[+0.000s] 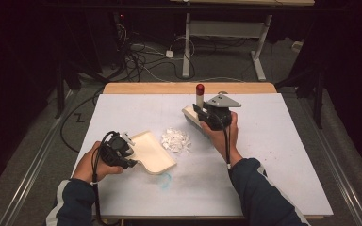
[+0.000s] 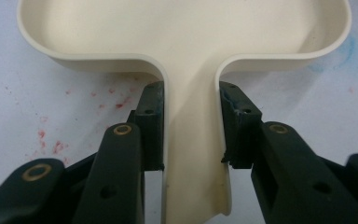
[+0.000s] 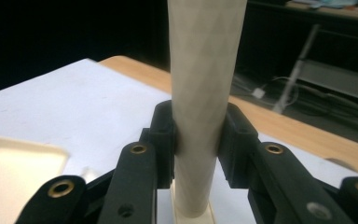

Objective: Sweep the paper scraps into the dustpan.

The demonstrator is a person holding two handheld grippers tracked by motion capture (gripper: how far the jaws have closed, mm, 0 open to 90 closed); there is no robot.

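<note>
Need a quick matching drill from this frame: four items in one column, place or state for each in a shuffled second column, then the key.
Items
1. dustpan
2. brush
3. paper scraps
4. blue smudge

Places or states
A. loose white heap on the table, between the two hands
B. upright handle with a red tip, pinched in the right claw
C. cream, its handle clamped in the left claw
D. stain on the table sheet just in front of the dustpan, on the person's side

Pairs: 1-C, 2-B, 3-A, 4-D
</note>
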